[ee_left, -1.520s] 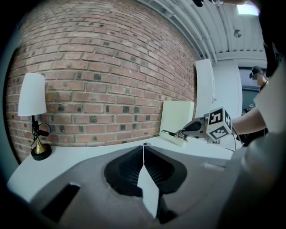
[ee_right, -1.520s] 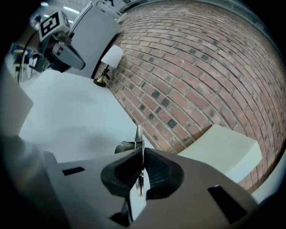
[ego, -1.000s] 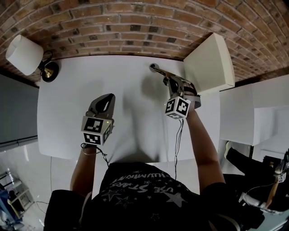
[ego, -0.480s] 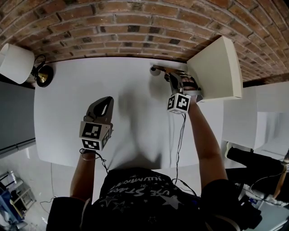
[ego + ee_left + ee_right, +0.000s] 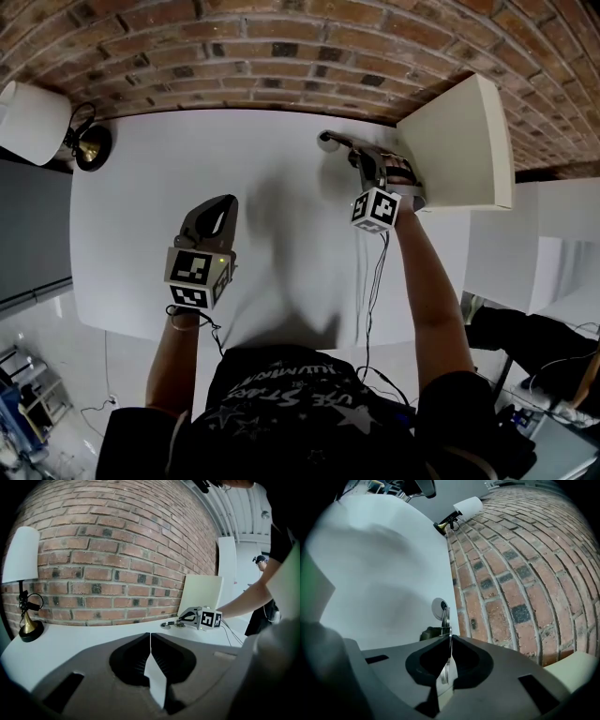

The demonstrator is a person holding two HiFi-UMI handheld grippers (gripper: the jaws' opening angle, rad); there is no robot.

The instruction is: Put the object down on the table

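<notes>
right gripper is clenched on the handle of a slim metal utensil, jaws pinching the flat shank edge-on near its rear, so most of the length projects ahead of the jaw tips. the round end lies farthest ahead, low over the back of the table; whether it already touches the surface cannot be told. judged handling: light, rigid, smooth metal, likely to pivot or slip in a narrow pinch and to rattle or skid on the hard top if let go from any height. it does not look fragile. the present hold on the handle appears adequate for lowering; a hold nearer the middle would give better balance. a small dark piece sits just left of the shank at the jaw tips; what it is cannot be told. left gripper is shut and empty, well apart on the other side, over bare table. obstructions: the brick wall stands close ahead of the right gripper and just beyond the round end, leaving little room forward. a white panel stands just beside the gripper on its right. a lamp stands far off to its left at the table corner, no hindrance. a cable trails behind the gripper along the forearm. open table lies to the gripper's left and rear.
</notes>
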